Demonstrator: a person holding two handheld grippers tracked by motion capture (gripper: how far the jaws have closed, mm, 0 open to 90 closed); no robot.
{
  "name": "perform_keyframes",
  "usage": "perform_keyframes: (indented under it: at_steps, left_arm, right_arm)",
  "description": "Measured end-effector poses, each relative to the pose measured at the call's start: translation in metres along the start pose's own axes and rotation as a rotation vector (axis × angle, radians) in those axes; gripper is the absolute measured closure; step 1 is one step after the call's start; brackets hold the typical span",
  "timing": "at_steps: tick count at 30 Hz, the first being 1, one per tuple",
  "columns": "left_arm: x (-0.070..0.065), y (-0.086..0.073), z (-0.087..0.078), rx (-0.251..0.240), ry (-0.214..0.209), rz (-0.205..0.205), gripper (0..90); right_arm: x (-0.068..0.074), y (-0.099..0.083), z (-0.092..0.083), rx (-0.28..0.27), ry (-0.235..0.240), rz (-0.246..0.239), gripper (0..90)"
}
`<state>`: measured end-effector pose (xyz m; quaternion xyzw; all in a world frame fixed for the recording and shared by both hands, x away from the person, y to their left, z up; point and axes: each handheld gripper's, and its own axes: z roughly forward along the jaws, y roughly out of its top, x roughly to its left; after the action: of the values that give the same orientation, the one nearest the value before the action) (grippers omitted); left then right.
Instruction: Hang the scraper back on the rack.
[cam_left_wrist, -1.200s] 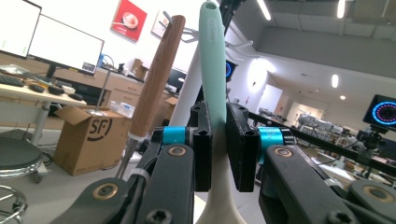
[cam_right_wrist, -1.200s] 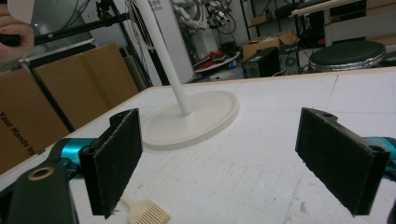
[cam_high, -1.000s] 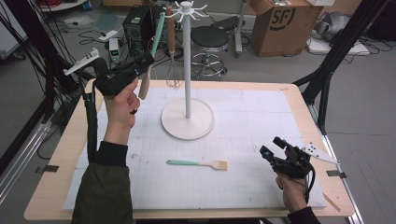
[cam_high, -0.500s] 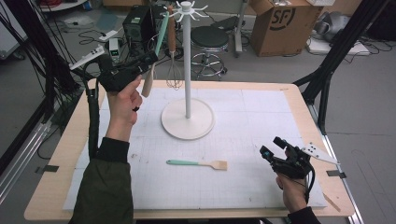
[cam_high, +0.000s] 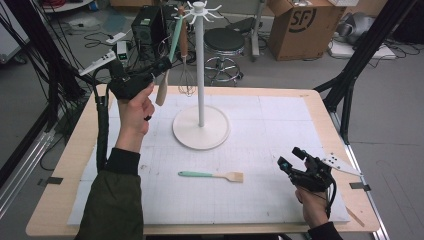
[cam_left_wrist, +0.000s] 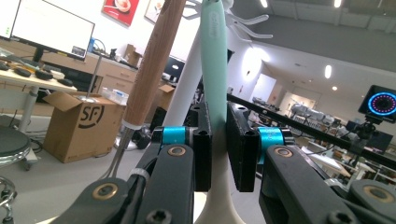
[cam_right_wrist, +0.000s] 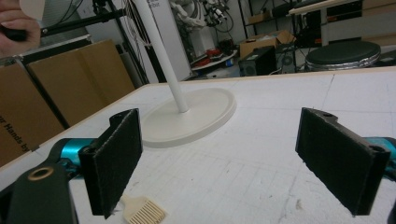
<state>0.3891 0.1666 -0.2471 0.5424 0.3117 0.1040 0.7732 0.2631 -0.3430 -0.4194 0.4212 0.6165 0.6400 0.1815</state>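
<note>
My left gripper is raised beside the white hook rack and is shut on a spatula with a mint-green handle. The handle points up toward the hooks and its cream blade hangs below the jaws. A whisk with a wooden handle hangs from the rack right next to it. A second spatula, mint-handled with a slotted beige head, lies flat on the mat. My right gripper rests low at the front right, jaws wide open and empty, facing the rack's round base.
A white gridded mat covers the wooden table. The rack's base stands in the mat's far middle. Behind the table are a stool, a cardboard box and black frame legs.
The left gripper with its spatula has edged slightly to the right, closer to the rack's hooks. The right gripper has stayed where it was.
</note>
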Motion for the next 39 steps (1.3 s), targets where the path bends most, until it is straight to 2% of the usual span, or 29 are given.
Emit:
perform_keyframes:
  at_steps: [4,8,13,16,17,19,22,24,26,32,34,39]
  left_arm:
    - [-0.002,-0.001,0.002,0.010,0.012,0.012,81.0]
    - [0.000,-0.002,0.004,0.011,0.015,-0.007,80.7]
    - [-0.001,-0.003,0.005,0.016,0.047,0.027,80.0]
    - [0.002,-0.004,0.007,0.018,0.040,0.011,78.9]
    - [0.003,-0.005,0.007,0.021,0.042,0.002,77.5]
    - [0.005,-0.005,0.007,0.029,0.052,0.010,73.8]
    - [0.004,-0.004,0.006,0.010,0.065,0.010,66.6]
    - [0.003,-0.002,0.004,-0.005,0.078,0.035,66.5]
    - [0.002,-0.001,0.002,-0.023,0.061,0.024,63.8]
    - [-0.004,0.004,0.001,-0.030,0.046,0.045,59.7]
    - [-0.009,0.007,0.003,-0.021,0.065,0.073,54.8]
    - [-0.016,0.010,0.009,-0.003,0.048,0.073,46.7]
  right_arm:
    - [0.001,0.000,-0.001,-0.006,-0.010,-0.010,13.9]
    - [0.003,0.000,-0.001,-0.004,-0.008,-0.022,13.9]
    - [0.003,0.000,-0.002,-0.003,-0.007,-0.017,13.9]
    - [0.003,0.000,-0.001,-0.004,-0.007,-0.022,13.9]
    - [0.003,0.000,-0.001,-0.003,-0.008,-0.022,13.9]
    - [0.003,0.000,-0.001,-0.002,-0.009,-0.021,13.9]
    - [0.003,0.000,-0.001,0.000,-0.013,-0.018,13.9]
    - [0.002,-0.001,0.000,0.003,-0.011,-0.020,13.9]
    - [0.002,-0.001,0.000,0.001,-0.011,-0.020,13.9]
    - [0.002,-0.001,0.001,-0.004,-0.004,-0.019,13.9]
    - [0.003,-0.001,0.001,-0.006,-0.004,-0.015,13.9]
    - [0.002,-0.001,0.001,-0.004,-0.006,-0.016,13.9]
